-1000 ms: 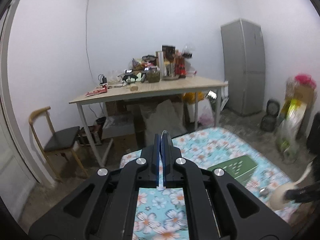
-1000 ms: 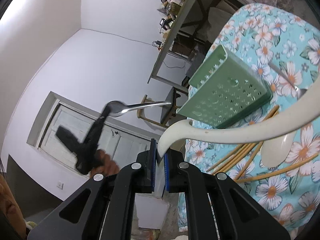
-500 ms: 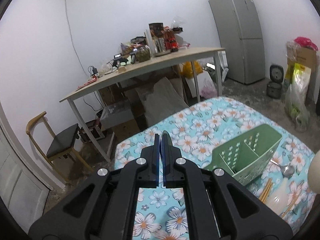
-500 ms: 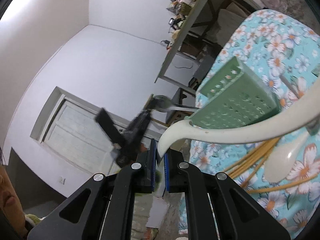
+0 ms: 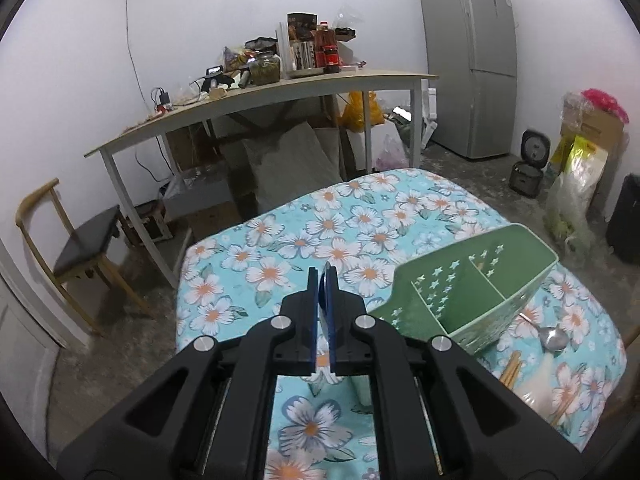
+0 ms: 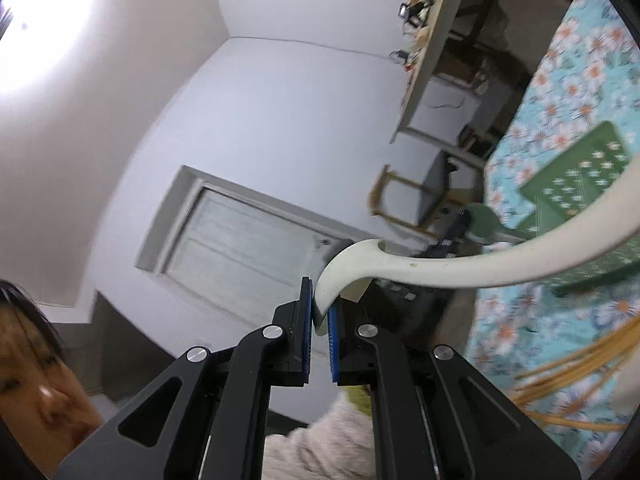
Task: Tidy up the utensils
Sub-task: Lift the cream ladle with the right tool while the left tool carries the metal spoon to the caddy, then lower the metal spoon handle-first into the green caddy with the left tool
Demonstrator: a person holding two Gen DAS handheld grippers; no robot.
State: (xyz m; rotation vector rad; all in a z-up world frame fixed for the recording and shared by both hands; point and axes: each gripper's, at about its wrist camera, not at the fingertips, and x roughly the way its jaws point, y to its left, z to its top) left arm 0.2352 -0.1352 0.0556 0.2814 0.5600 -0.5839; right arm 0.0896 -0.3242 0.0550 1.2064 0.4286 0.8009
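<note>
Left gripper: jaws nearly together, having just eased open a hair. Its own view shows nothing clearly between the pads. The right wrist view shows a blurred metal spoon with its bowl at this gripper's tip, so I judge it pinched.

Change: a second ago this gripper and spoon were up against the door; now they are low, beside the green utensil organizer. Likely the spoon is about to go in.

Right gripper: clamped on the handle end of a white ladle, lifted off the table.

The organizer lies tilted near the right edge of the floral-cloth table, and both visible compartments look empty. Chopsticks and a second metal spoon lie just beside it.
</note>
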